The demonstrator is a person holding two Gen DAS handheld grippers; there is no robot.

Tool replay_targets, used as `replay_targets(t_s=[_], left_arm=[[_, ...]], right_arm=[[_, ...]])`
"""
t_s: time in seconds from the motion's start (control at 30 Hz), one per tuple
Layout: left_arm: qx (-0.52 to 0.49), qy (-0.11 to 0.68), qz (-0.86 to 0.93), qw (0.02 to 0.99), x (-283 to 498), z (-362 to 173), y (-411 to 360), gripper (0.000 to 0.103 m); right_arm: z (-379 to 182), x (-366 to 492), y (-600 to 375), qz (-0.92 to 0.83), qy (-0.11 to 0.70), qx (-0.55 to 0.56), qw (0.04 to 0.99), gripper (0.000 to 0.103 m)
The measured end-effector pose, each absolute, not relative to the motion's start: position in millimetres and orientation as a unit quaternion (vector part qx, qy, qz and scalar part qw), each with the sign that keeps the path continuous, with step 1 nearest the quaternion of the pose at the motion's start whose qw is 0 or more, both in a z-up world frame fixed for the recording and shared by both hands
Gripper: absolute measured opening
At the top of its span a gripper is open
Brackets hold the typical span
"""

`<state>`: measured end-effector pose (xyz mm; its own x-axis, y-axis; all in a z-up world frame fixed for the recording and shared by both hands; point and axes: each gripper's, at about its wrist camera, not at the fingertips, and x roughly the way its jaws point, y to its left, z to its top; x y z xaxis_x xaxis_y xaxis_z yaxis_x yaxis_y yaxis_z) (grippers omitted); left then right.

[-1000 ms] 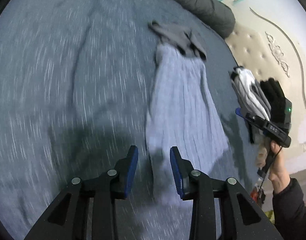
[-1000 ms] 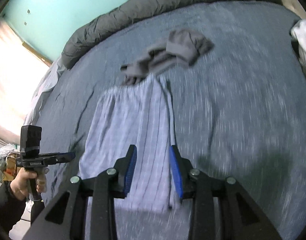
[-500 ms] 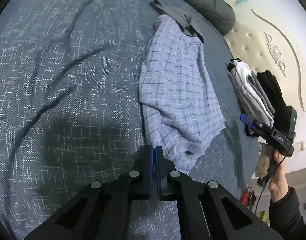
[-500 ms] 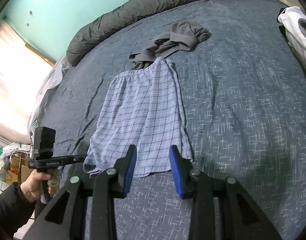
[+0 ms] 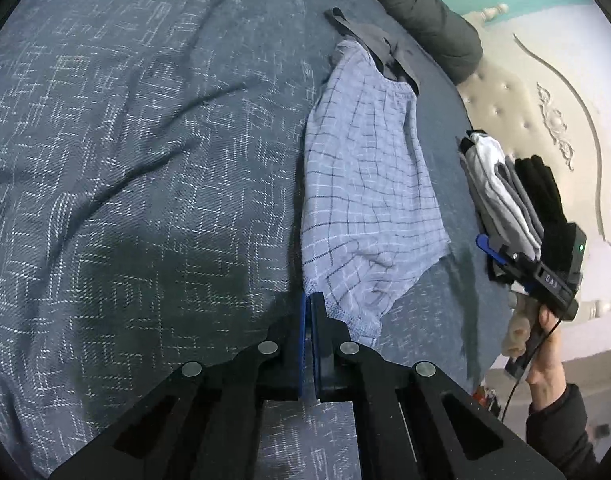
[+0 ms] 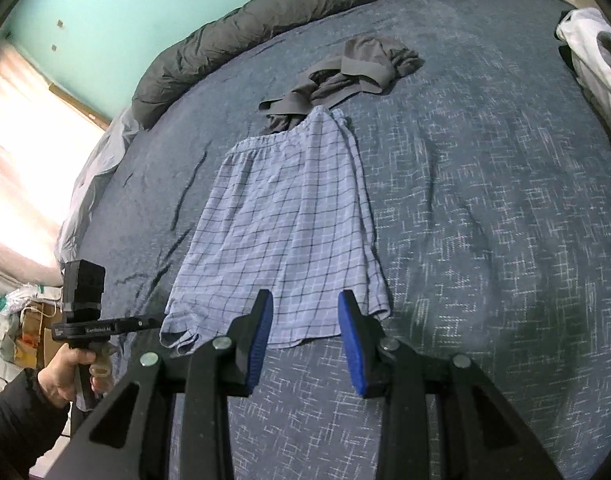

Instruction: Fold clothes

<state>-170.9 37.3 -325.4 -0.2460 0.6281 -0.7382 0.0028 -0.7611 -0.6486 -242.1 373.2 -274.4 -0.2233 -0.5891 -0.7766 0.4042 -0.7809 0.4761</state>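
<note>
Blue patterned bed (image 5: 125, 200) fills both views, teal wall behind. Checked shorts (image 6: 289, 224) lie spread flat mid-bed, waistband far, touching a crumpled grey garment (image 6: 345, 72). Left claw (image 5: 308, 312), low over the bed, is pinched closed on the shorts' near left hem corner. Right claw (image 6: 305, 332) hovers with jaws apart just over the near right hem, holding nothing. Clothes stack (image 5: 505, 192) sits at right. Risk: lifting by one corner could bunch the cloth or drag the grey garment along.
</note>
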Motion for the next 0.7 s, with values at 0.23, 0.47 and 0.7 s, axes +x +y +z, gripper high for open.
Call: replay_targets(t_s=[0.23, 0.47, 0.7], left_arm=[[-0.577, -0.257, 0.746, 0.21, -174, -314, 38, 0.005], [-0.561, -0.258, 0.76, 0.202, -187, -302, 32, 0.009], [-0.561, -0.25, 0.763, 0.202, -206, -299, 36, 0.01]], right_arm=[[-292, -252, 381, -0.774, -0.09, 0.554, 0.293, 0.049], [-314, -254, 377, -0.761, -0.083, 0.575, 0.289, 0.043], [-330, -259, 373, -0.755, -0.064, 0.588, 0.282, 0.017]])
